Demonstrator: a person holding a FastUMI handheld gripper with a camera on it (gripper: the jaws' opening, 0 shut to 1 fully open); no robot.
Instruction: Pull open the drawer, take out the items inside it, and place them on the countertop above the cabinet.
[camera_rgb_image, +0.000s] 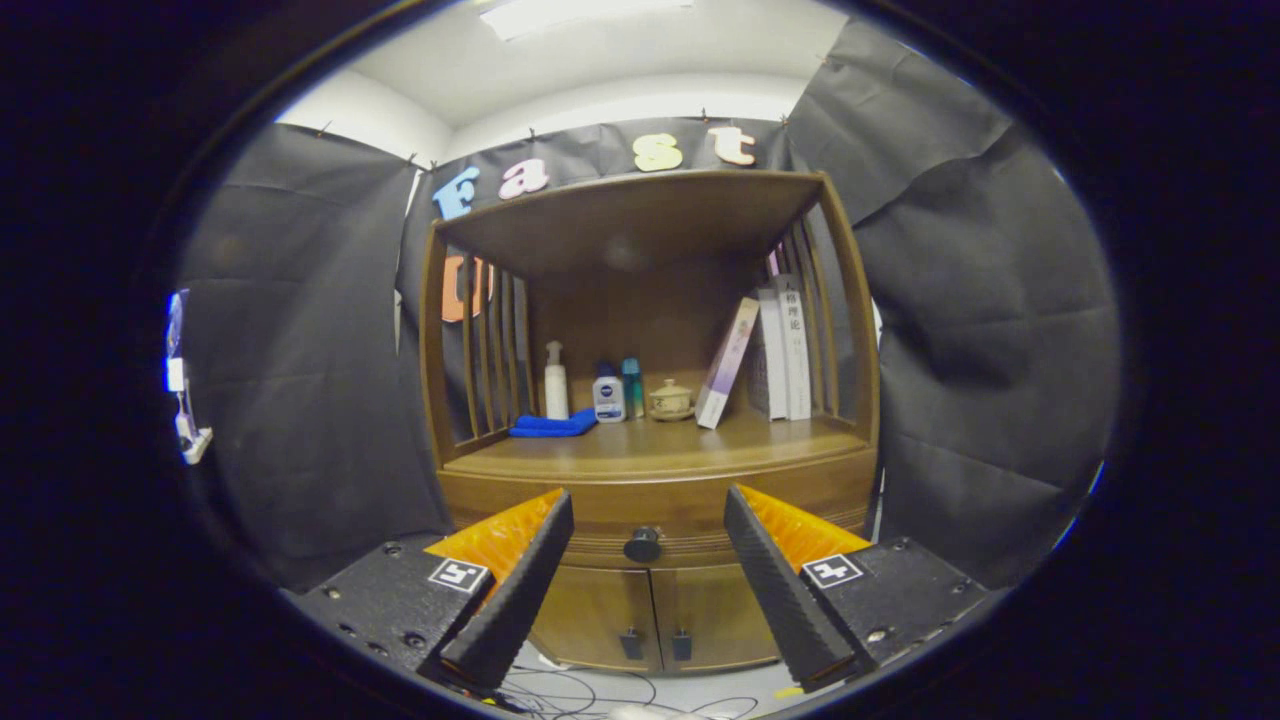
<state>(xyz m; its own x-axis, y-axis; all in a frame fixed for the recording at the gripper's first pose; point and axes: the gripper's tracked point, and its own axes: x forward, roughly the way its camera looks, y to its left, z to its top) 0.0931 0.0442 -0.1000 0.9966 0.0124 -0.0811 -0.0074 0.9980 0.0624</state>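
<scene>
With fingers spread wide, gripper (648, 510) holds nothing, aimed at cabinet (655, 480) front. Drawer (655, 530) closed, its dark knob (642, 545) between fingertips, beyond them, not touched. Countertop (655, 445) above carries blue cloth (552, 426), bottles (608, 392), lidded cup (670, 400), books (775, 355). Two lower doors (655, 615) shut.

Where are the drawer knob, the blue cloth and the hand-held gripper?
drawer knob (642, 545), gripper view, on its round face.
blue cloth (553, 425), gripper view, on its folded top.
hand-held gripper (648, 505), gripper view, midway between its open fingertips.
</scene>
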